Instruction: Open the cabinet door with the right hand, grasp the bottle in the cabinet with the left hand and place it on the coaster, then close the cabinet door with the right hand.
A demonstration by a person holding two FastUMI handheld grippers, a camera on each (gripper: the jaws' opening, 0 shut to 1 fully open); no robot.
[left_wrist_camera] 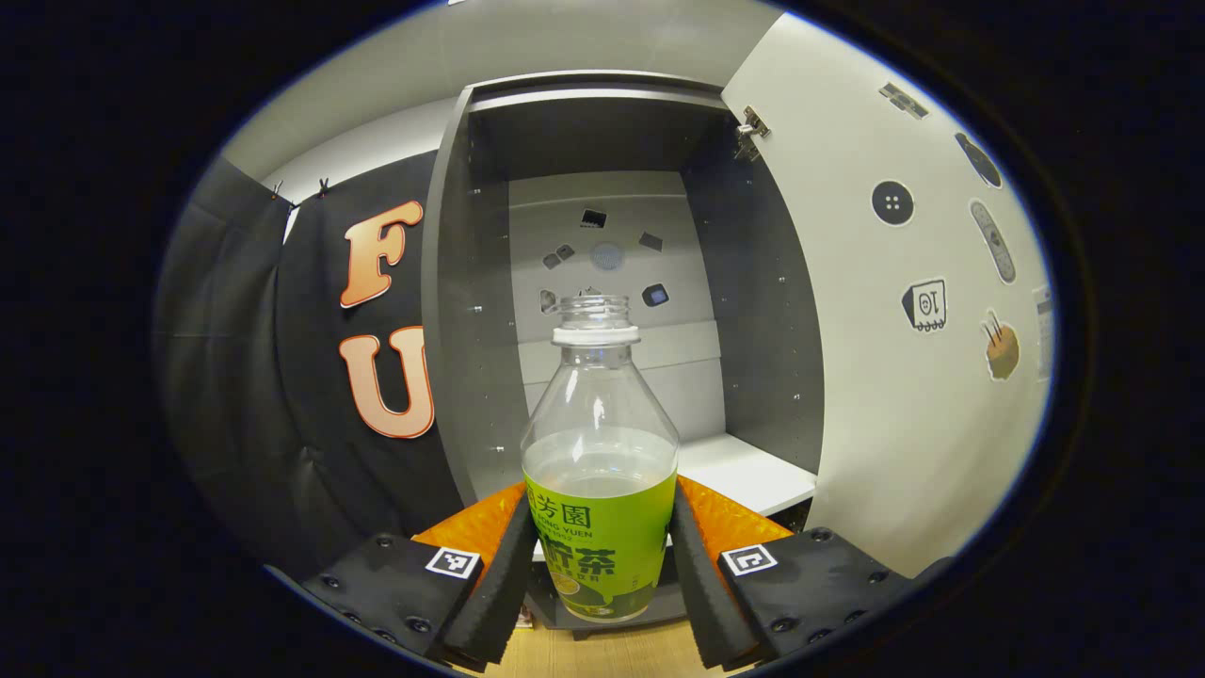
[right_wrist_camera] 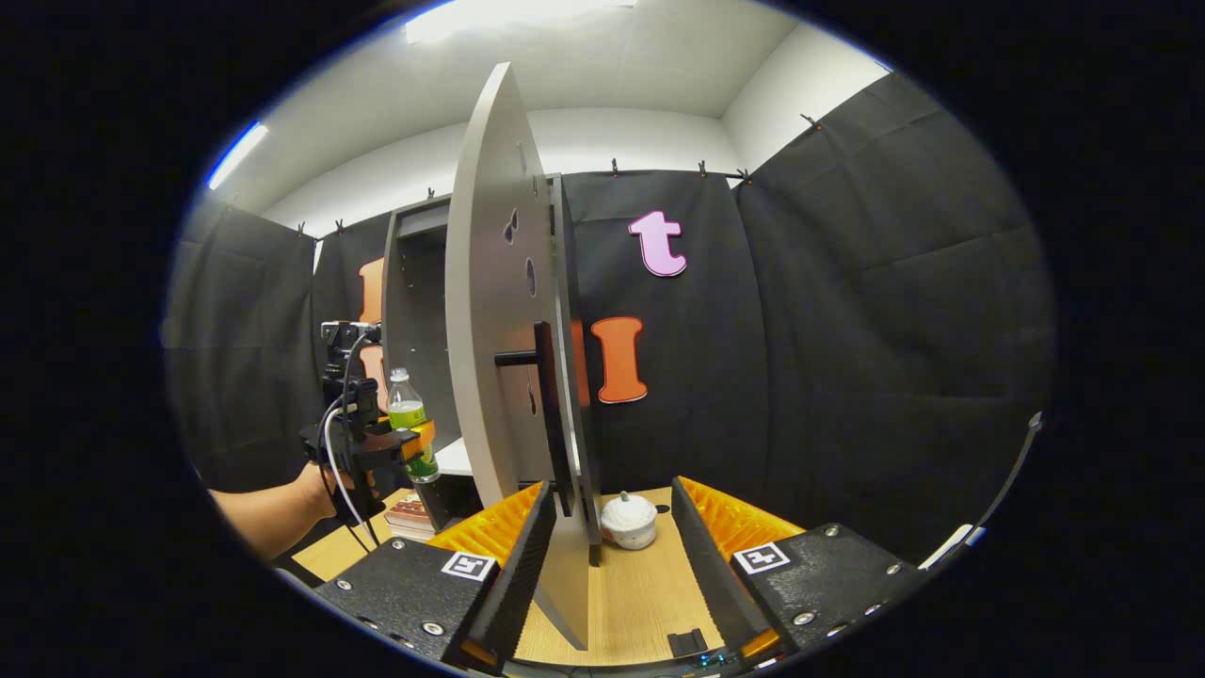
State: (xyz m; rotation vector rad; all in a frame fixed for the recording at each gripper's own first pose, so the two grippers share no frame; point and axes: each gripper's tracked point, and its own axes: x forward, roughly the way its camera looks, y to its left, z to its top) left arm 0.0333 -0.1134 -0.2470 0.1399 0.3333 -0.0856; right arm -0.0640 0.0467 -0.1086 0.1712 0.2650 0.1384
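Bottle [left_wrist_camera: 599,471]: one, uncapped, part-filled, upright, clamped between left gripper [left_wrist_camera: 599,574] fingers, in front of the open cabinet [left_wrist_camera: 602,282], above the wooden surface [left_wrist_camera: 602,654]
Cabinet door [right_wrist_camera: 499,358]: one, swung wide open, edge-on between right gripper [right_wrist_camera: 602,556] fingers
Right fingers: spread apart, gripping nothing
Hand [right_wrist_camera: 325,490]: one, forearm level, holding left gripper at cabinet mouth
Small white pot [right_wrist_camera: 628,520]: one, on surface beyond door

open cabinet door [right_wrist_camera: 499,358] edge-on, seemingly between the parted jaws.
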